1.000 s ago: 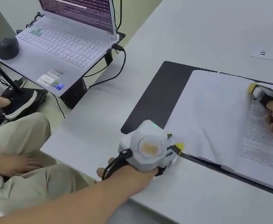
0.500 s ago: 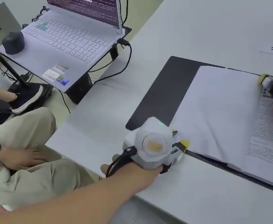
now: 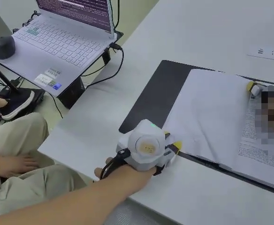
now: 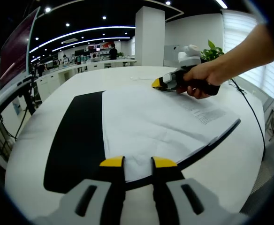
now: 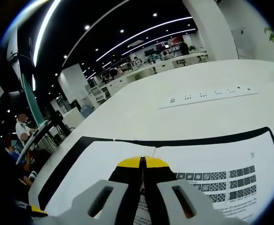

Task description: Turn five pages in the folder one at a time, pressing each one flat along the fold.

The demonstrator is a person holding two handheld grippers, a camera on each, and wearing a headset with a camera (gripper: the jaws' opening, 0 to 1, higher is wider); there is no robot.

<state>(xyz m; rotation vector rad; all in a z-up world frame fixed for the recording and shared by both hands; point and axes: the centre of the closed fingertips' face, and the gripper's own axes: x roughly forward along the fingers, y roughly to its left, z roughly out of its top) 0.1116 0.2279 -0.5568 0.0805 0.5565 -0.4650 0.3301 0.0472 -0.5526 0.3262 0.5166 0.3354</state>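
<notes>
An open folder lies on the white table, its black cover (image 3: pixel 151 101) at the left. A blank turned page (image 3: pixel 212 112) lies over the cover, and a printed page (image 3: pixel 263 150) is at the right. My left gripper (image 3: pixel 177 149) rests at the folder's near edge. In its own view the left gripper (image 4: pixel 137 162) has its yellow jaws slightly apart over the blank page (image 4: pixel 146 122), with nothing between them. My right gripper (image 3: pixel 253 88) is shut with its tips down on the fold near the far end. It appears as the right gripper (image 4: pixel 158 83) and the right gripper (image 5: pixel 142 162).
A laptop (image 3: pixel 57 42) on a stand and a dark mouse (image 3: pixel 3 47) sit off the table's left side, with cables hanging below. A seated person's legs (image 3: pixel 19 140) are at the left. A flush socket strip (image 3: pixel 272 53) lies in the tabletop beyond the folder.
The head camera swayed. Against the folder, the right gripper slid slightly along the fold and back. The left gripper stays at the near edge.
</notes>
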